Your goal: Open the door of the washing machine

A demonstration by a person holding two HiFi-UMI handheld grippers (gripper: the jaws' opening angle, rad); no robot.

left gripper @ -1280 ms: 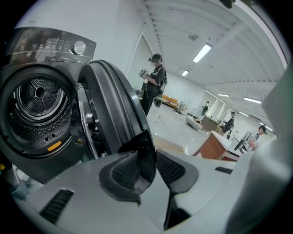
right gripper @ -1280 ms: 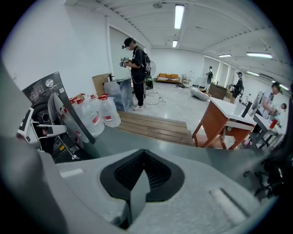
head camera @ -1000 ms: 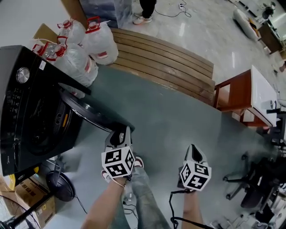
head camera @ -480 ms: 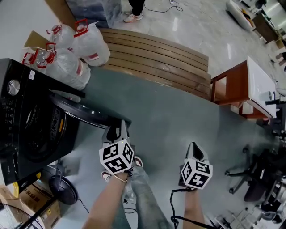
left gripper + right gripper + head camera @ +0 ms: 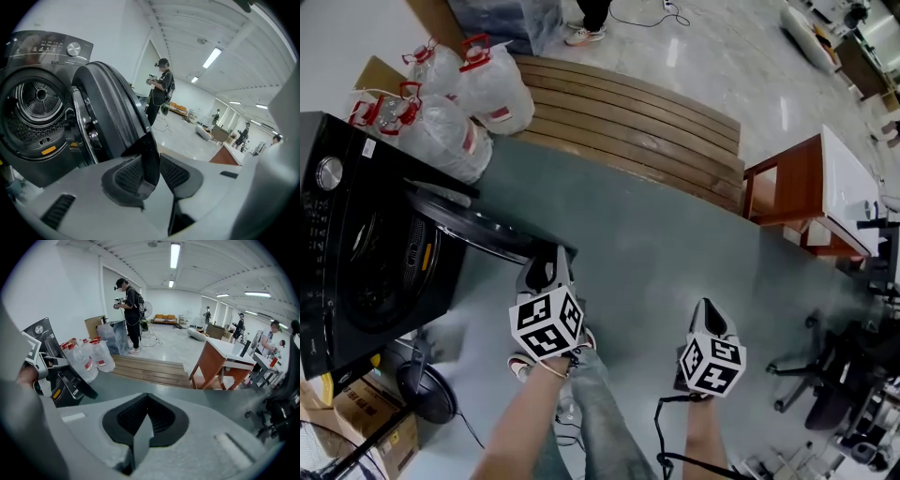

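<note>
**Left gripper clamped on door rim; door stands swung out**

The left gripper [image 5: 150, 171] is clenched on the free edge of the round black glass-and-plastic washing machine door [image 5: 110, 112]. The rim sits between its ribbed pads, low in the left gripper view. The right gripper [image 5: 143, 423] is closed on nothing, at the lower right of the head view.

The door stands well out from the black front-loading washing machine [image 5: 356, 253] at the left of the frame. Expect a rigid, fairly heavy, hinge-guided panel with a smooth rim that may slip. The best hold is the edge opposite the hinge.

Clear plastic water jugs with red handles [image 5: 450, 103] stand at the upper left, near the hinge side, and may limit further swing. The slatted wooden platform [image 5: 628, 122] and the red-brown wooden table [image 5: 797, 192] lie well apart.
</note>
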